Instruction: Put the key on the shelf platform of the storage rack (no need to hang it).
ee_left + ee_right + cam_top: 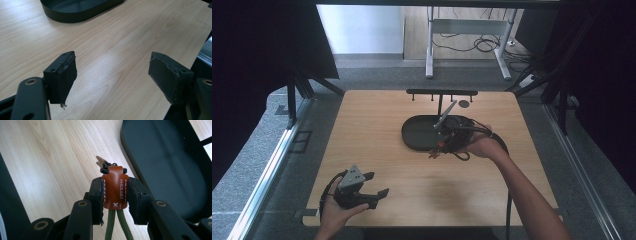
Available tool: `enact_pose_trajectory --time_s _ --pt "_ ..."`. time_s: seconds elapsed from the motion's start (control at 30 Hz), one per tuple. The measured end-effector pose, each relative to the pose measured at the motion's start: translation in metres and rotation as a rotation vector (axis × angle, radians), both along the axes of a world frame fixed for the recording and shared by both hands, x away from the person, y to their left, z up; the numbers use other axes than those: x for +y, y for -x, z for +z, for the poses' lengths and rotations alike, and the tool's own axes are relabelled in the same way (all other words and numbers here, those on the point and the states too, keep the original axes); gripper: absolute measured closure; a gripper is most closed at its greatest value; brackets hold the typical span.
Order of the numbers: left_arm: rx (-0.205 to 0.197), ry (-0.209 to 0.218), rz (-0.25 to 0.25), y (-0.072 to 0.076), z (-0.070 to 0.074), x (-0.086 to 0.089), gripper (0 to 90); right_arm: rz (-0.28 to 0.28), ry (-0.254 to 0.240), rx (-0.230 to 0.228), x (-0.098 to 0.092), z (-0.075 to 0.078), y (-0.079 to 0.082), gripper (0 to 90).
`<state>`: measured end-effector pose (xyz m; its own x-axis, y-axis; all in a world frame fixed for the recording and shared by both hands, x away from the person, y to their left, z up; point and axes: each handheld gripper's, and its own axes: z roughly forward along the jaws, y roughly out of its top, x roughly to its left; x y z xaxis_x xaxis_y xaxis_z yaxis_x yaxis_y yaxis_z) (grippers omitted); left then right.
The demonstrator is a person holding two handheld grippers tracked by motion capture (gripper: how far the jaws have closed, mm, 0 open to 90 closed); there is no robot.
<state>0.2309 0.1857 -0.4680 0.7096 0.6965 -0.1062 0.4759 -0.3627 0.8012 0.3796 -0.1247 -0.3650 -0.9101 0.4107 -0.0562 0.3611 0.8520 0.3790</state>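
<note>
A brown leather key fob (115, 190) with white stitching, a green cord (120, 225) and a metal clip (102, 162) is clamped between the jaws of my right gripper (115, 188). In the high view that right gripper (440, 146) hovers at the near edge of a black oval tray (411, 136), with the fob (434, 153) hanging just outside the rim. In the right gripper view the tray (170, 170) lies to the right of the fob. My left gripper (379, 184) rests low at the table's front left, open and holding nothing. Its own view looks along the left gripper (112, 67) toward the tray (75, 15).
A black bar with small hooks (442, 92) stands on a post at the table's far edge, behind the tray. A small dark disc (463, 104) lies near it. The wooden table (377, 125) has dark drapes on both sides, and a desk frame (467, 45) stands beyond.
</note>
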Motion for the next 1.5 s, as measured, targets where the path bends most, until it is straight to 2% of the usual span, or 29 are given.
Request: enact_pose_trajectory --time_s 0.53,1.03,1.5 --pt "-0.004 0.005 0.000 0.001 0.001 0.002 22.7 -0.034 0.000 0.000 0.004 0.000 -0.018 66.6" --pt "-0.003 0.008 -0.002 0.000 0.001 0.001 22.7 -0.077 -0.006 0.003 -0.003 -0.002 -0.035 66.6" --pt "-0.003 0.013 0.002 0.000 0.002 0.004 22.7 -0.086 0.003 0.006 0.002 -0.005 -0.050 66.7"
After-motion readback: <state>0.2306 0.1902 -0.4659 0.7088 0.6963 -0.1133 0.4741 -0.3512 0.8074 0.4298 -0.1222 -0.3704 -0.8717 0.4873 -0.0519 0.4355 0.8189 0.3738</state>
